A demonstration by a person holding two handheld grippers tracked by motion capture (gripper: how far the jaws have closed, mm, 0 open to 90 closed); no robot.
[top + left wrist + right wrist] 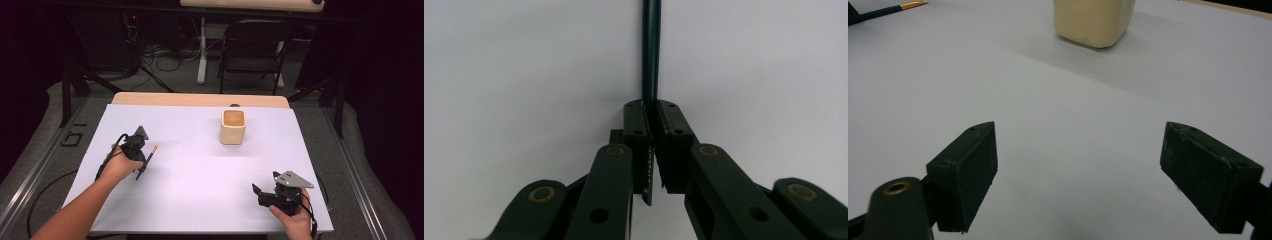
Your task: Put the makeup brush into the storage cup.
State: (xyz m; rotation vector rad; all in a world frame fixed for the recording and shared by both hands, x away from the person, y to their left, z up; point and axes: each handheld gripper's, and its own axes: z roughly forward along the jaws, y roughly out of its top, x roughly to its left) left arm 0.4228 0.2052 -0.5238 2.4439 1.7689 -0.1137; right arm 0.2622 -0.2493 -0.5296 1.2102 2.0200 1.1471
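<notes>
A dark green pencil (150, 156) with an orange end lies low over the left of the white sheet (200, 165). My left gripper (141, 163) is shut on it. In the left gripper view the pads (636, 125) pinch the pencil (650, 50) near one end, and its shaft runs straight ahead over the sheet. Whether it touches the sheet I cannot tell. My right gripper (258, 192) rests at the front right with its jaws wide open and nothing between them (1078, 165). The cream cup (1093, 22) and the pencil's orange end (910, 5) lie beyond it.
A cream square cup (233, 126) stands upright at the back centre of the sheet. The wooden table edge (200, 99) runs behind it. A black folding chair (252, 52) and cables sit on the floor beyond the table.
</notes>
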